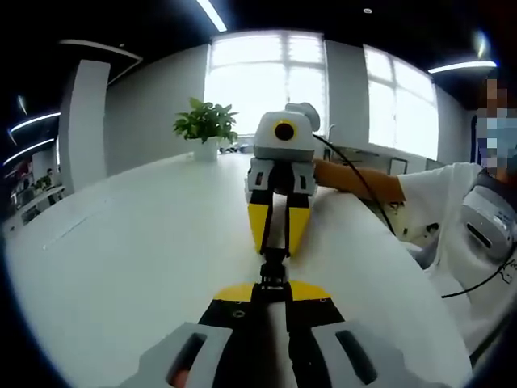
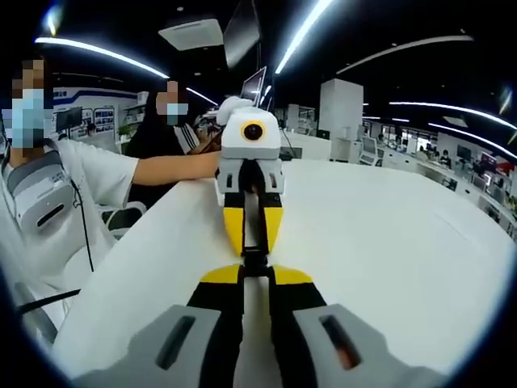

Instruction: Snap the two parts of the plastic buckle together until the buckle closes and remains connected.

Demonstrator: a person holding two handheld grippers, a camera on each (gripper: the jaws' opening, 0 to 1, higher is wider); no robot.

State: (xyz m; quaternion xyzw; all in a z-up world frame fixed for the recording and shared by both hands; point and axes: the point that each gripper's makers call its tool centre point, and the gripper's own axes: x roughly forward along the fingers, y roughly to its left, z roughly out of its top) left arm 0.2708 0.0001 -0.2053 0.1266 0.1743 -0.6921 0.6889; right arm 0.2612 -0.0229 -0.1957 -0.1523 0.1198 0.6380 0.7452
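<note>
A small black plastic buckle (image 1: 273, 268) hangs above the white table (image 1: 121, 242), pinched from both ends. In the left gripper view my left gripper (image 1: 273, 288) rises from the bottom, its yellow-tipped jaws shut on the near end. Facing it from above, the right gripper (image 1: 277, 249) is shut on the far end. In the right gripper view the right gripper (image 2: 254, 276) holds the buckle (image 2: 254, 260) from below and the left gripper (image 2: 253, 249) meets it head on. The two sets of tips almost touch. I cannot tell whether the two parts are locked.
A potted green plant (image 1: 206, 125) stands at the table's far edge before bright windows. The person's arm (image 1: 363, 182) reaches in from the right in a white sleeve (image 2: 89, 174). A second person (image 2: 166, 121) sits behind. The tabletop (image 2: 388, 242) spreads wide on both sides.
</note>
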